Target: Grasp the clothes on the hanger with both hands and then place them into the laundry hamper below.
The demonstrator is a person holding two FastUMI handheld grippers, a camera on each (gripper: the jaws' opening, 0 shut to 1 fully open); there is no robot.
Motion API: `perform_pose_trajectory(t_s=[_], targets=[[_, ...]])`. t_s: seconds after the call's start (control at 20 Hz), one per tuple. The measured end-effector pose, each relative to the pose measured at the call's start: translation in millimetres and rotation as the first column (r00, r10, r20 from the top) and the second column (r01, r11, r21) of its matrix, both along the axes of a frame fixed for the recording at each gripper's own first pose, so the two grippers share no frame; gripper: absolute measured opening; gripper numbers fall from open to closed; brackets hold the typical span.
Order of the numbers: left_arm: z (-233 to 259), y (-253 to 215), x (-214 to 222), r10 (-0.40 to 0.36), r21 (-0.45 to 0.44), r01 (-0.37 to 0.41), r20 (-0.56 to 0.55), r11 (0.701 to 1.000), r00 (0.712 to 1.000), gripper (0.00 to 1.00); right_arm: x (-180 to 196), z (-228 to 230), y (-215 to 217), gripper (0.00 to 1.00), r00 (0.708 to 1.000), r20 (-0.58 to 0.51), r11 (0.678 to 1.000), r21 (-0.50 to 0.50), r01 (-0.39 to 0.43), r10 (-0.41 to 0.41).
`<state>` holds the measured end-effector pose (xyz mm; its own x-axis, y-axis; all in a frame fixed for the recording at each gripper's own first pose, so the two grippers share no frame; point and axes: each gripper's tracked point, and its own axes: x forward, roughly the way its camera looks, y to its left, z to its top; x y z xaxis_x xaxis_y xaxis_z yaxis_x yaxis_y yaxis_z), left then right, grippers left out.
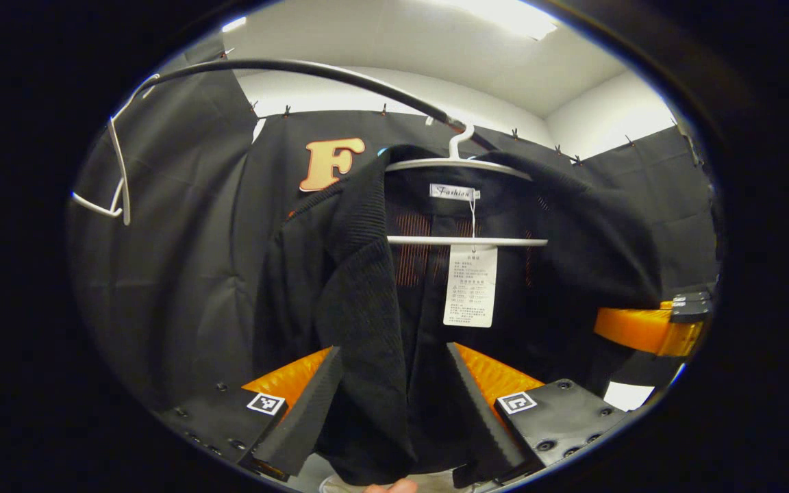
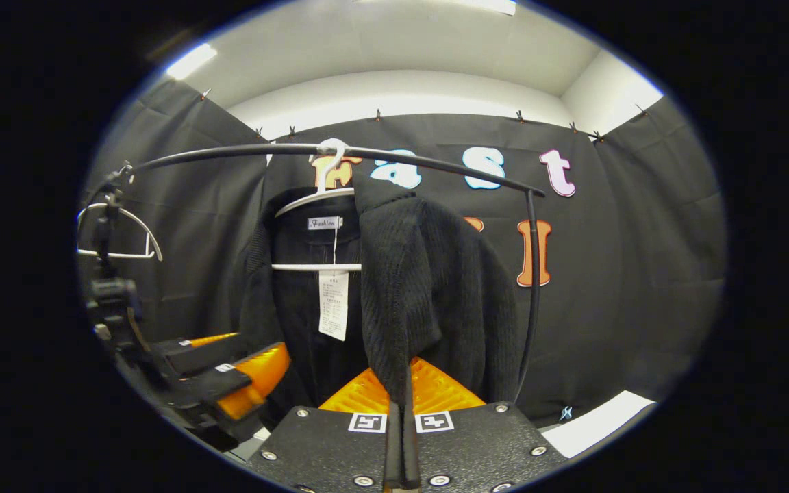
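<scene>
While the black knit cardigan (image 1: 367,287) hangs on a white hanger (image 1: 463,164) from the curved black rail (image 1: 340,75), both grippers sit at its front edges; in the left gripper view the garment is centred, its open front showing a neck label and a white paper tag (image 1: 470,286) just below the hanger's crossbar. The left gripper (image 1: 394,404) is spread wide, its fingers at about 7 and 5 o'clock with the left front panel's hem hanging between them; whether either finger touches the knit I cannot tell from this angle. At 3 o'clock in that view the right gripper (image 1: 648,327) shows at the cardigan's far edge. A second, bare white hanger (image 1: 119,185) hangs at 9 o'clock on the same rail.

In the right gripper view the right gripper (image 2: 401,438) is clenched, fingers pressed together at 6 o'clock on the lower edge of the right front panel (image 2: 422,287); the knit runs straight up from the closed tips towards the rail. The left gripper (image 2: 230,383) shows at 8 o'clock, beside the cardigan's other side; the rail's upright post (image 2: 533,287) stands at 3 o'clock of the garment.
</scene>
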<state>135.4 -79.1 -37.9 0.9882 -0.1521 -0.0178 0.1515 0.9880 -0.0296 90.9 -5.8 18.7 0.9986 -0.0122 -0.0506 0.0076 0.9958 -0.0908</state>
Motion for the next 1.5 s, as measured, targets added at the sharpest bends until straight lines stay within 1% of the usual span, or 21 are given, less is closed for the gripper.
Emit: perform_pose_trajectory(t_s=[0.05, 0.1, 0.25, 0.4, 0.45, 0.5, 0.65, 0.7, 0.8, 0.85, 0.95, 1.05, 1.1, 1.15, 1.2, 1.25, 1.3, 1.35, 1.4, 1.45, 1.5], targets=[[-2, 0, 9, 0.02, 0.002, -0.02, 0.003, 1.0, 1.0, 1.0, -3, 4, -1, 0.01, 1.0, 0.005, 1.0, -0.008, 0.003, -0.003], [-4, 2, 20, 0.045, 0.007, -0.045, 0.009, 0.999, 0.999, 0.93, -4, 6, -2, 0.01, 1.0, 0.011, 1.0, -0.013, 0.003, -0.003], [-10, 10, 43, 0.12, 0.033, -0.12, 0.011, 0.992, 0.993, 0.96, -8, 12, 0, 0.01, 1.0, 0.018, 1.0, -0.016, 0.003, -0.003], [-10, 16, 51, 0.158, 0.061, -0.16, 0.032, 0.985, 0.987, 0.98, -9, 10, 2, 0.02, 1.0, 0.011, 1.0, -0.019, -0.01, 0.01], [-10, 19, 51, 0.17, 0.069, -0.173, 0.04, 0.983, 0.985, 0.91, -10, 10, 3, 0.02, 1.0, 0.009, 1.0, -0.019, -0.013, 0.013], [-9, 23, 51, 0.185, 0.079, -0.188, 0.04, 0.979, 0.982, 0.93, -10, 10, 4, 0.02, 1.0, 0.006, 1.0, -0.017, -0.016, 0.016], [-12, 40, 48, 0.231, 0.101, -0.233, 0.029, 0.967, 0.972, 0.63, -11, 11, 9, 0.02, 1.0, 0.008, 1.0, -0.009, -0.03, 0.03], [-13, 44, 48, 0.239, 0.093, -0.24, 0.027, 0.966, 0.971, 0.55, -11, 12, 9, 0.02, 0.999, 0.01, 0.999, -0.009, -0.033, 0.033], [-13, 56, 43, 0.26, 0.086, -0.261, 0.022, 0.962, 0.965, 0.47, -12, 12, 9, 0.02, 0.999, 0.012, 0.999, -0.01, -0.037, 0.037], [-12, 62, 41, 0.269, 0.086, -0.27, 0.021, 0.959, 0.963, 0.38, -12, 12, 9, 0.02, 0.999, 0.015, 0.999, -0.01, -0.038, 0.038], [-10, 67, 33, 0.246, 0.074, -0.246, 0.014, 0.966, 0.969, 0.2, -13, 12, 8, 0.02, 0.999, 0.022, 0.999, -0.007, -0.036, 0.036], [-4, 73, 26, 0.236, 0.061, -0.236, 0.015, 0.97, 0.972, 0.18, -14, 14, 5, 0.02, 0.999, 0.037, 1.0, -0.005, -0.03, 0.03], [-4, 77, 20, 0.239, 0.069, -0.24, 0.023, 0.968, 0.971, 0.07, -15, 17, 1, 0.02, 0.999, 0.049, 1.0, -0.001, -0.012, 0.012], [2, 83, 14, 0.247, 0.095, -0.25, 0.041, 0.964, 0.968, 0.1, -15, 17, 3, 0.02, 0.998, 0.052, 1.0, 0.006, -0.021, 0.021], [11, 89, 9, 0.251, 0.102, -0.257, 0.065, 0.961, 0.966, 0.1, -16, 15, 4, 0.01, 0.999, 0.042, 1.0, 0.012, -0.029, 0.028], [19, 90, 3, 0.247, 0.092, -0.253, 0.078, 0.963, 0.966, 0.05, -16, 17, 3, 0.07, 0.999, 0.038, 0.999, 0.016, -0.029, 0.029], [24, 91, -2, 0.244, 0.082, -0.251, 0.086, 0.965, 0.966, 0.07, -18, 22, 1, 0.07, 0.998, 0.047, 0.999, 0.015, -0.029, 0.029], [31, 96, -5, 0.25, 0.077, -0.257, 0.094, 0.963, 0.964, 0.08, -19, 30, 0, 0.0, 0.998, 0.063, 1.0, 0.007, -0.03, 0.029], [35, 105, -10, 0.261, 0.076, -0.269, 0.101, 0.96, 0.96, 0.1, -22, 37, -4, 0.0, 0.997, 0.078, 1.0, -0.006, -0.021, 0.021], [43, 112, -13, 0.282, 0.068, -0.29, 0.113, 0.955, 0.953, 0.07, -26, 45, -7, 0.0, 0.996, 0.09, 1.0, -0.02, -0.016, 0.017], [55, 121, -17, 0.317, 0.056, -0.326, 0.13, 0.944, 0.94, 0.1, -29, 55, -10, 0.0, 0.994, 0.106, 0.999, -0.032, -0.011, 0.014]])
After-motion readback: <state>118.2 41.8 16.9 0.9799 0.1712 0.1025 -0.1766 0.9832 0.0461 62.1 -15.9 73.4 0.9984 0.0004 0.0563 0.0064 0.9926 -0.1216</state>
